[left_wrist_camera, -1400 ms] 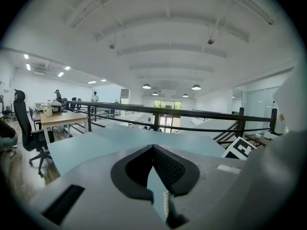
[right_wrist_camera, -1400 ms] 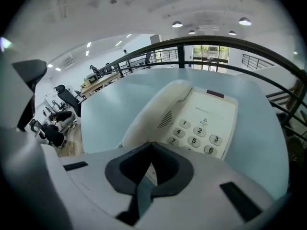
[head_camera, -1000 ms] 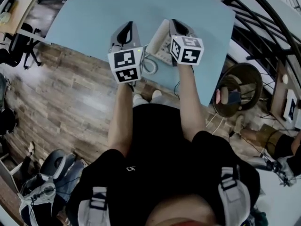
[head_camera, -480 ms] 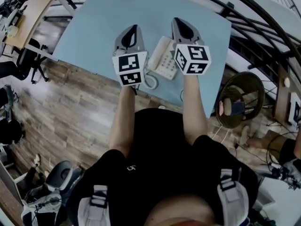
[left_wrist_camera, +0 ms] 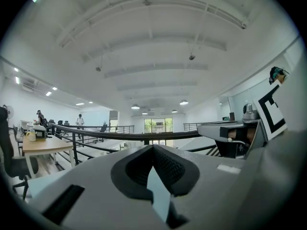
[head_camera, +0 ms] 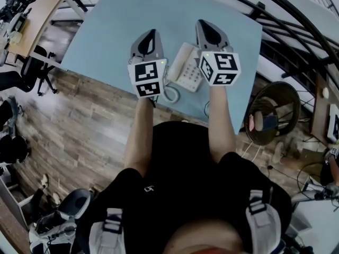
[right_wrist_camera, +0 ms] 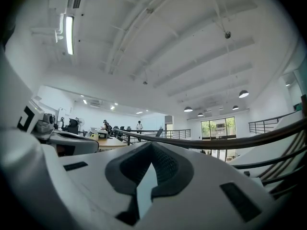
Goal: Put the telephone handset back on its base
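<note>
A white telephone (head_camera: 186,70) sits near the front edge of a light-blue table (head_camera: 116,30). Its handset (head_camera: 178,60) lies along the phone's left side, and the coiled cord (head_camera: 170,92) loops off the front. My left gripper (head_camera: 148,37) hovers just left of the phone and my right gripper (head_camera: 208,30) just right of it. Both are shut and hold nothing. In the left gripper view the gripper (left_wrist_camera: 154,150) points out over the railing toward the ceiling. The right gripper (right_wrist_camera: 149,147) does the same in its own view. Neither shows the phone.
A black railing (head_camera: 286,30) curves round the table's far and right sides. A round dark basket (head_camera: 273,107) stands on the floor at the right. A wooden desk (head_camera: 26,25) and office chairs are at the far left, and wood flooring lies below the table's front edge.
Both grippers have shifted slightly to the right and forward over the table, still flanking the phone. Their jaws have stayed shut. The head view has swung a little.
</note>
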`<state>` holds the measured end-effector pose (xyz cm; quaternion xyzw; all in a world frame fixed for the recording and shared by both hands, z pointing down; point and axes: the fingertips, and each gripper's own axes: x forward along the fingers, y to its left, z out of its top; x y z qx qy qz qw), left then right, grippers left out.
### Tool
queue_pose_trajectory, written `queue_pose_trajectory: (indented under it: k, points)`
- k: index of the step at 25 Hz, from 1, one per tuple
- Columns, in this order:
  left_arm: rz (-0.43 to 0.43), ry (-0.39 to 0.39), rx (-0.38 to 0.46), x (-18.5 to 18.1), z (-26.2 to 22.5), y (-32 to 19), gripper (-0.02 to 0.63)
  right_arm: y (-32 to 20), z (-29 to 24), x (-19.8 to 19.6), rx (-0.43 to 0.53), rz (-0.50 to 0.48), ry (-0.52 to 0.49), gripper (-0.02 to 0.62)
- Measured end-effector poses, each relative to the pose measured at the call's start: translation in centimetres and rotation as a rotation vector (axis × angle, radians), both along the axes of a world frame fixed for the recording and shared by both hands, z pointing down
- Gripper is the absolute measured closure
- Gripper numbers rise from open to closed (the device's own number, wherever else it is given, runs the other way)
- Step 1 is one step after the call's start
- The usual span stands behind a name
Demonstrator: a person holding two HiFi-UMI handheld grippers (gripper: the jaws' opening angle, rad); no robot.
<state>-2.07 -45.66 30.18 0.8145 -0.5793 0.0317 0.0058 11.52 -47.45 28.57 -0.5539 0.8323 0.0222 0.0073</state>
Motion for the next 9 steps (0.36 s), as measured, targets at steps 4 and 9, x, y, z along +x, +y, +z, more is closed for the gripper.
queue_pose_trajectory:
  k: [4,9]
  points:
    - [0.001,0.005,0.004,0.4,0.0,-0.4,0.607,-0.3,0.5,-0.3,-0.020,-0.013,0.012,0.600]
    - [0.004,0.008,0.001,0.2,0.5,-1.2,0.607,-0.9,0.7,-1.2,-0.022,-0.024,0.029,0.600]
